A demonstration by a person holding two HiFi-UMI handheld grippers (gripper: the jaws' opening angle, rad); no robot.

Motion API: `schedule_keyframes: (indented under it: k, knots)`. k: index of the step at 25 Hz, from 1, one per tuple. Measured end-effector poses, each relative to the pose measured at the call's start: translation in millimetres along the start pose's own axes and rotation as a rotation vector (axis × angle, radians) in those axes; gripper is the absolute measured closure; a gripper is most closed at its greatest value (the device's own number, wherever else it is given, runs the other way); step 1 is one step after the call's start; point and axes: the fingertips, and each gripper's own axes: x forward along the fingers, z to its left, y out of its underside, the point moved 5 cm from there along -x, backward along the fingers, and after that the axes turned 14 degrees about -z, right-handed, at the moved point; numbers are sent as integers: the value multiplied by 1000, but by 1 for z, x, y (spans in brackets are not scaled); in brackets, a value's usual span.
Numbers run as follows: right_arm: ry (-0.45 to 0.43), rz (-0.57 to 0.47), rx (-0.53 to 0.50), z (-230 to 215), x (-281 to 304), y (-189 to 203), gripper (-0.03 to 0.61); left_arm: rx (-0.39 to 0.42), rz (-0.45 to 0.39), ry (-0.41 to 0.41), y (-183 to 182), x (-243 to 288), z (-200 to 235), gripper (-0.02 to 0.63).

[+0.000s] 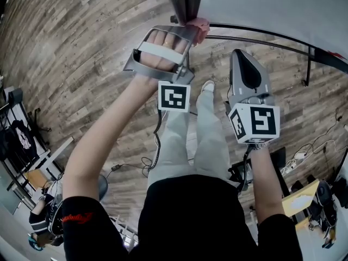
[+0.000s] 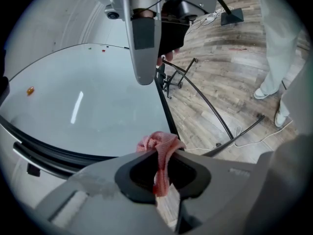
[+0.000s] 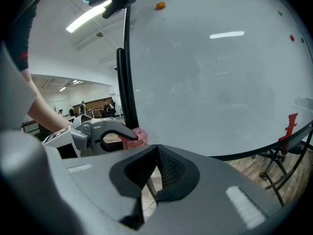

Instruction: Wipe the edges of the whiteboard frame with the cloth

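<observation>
We hold the left gripper (image 2: 159, 173) clamped on the cloth (image 2: 159, 142) against the whiteboard frame (image 2: 164, 104). The right gripper (image 3: 157, 173) is closed and empty. We judge wiping under way; finished share unclear.

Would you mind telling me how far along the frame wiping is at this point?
Under way: the left gripper is shut on the pink cloth, held against the whiteboard's black side frame. The right gripper is shut and empty. Nothing shows which edges are already wiped, so the bottom edge and the rest may remain.
</observation>
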Motion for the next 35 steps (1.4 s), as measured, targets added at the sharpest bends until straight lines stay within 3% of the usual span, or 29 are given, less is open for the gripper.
schedule_keyframes:
  k: [35]
  knots:
    - [-42, 59, -29, 5, 11, 27, 577, -37, 28, 61, 7, 20, -41, 566]
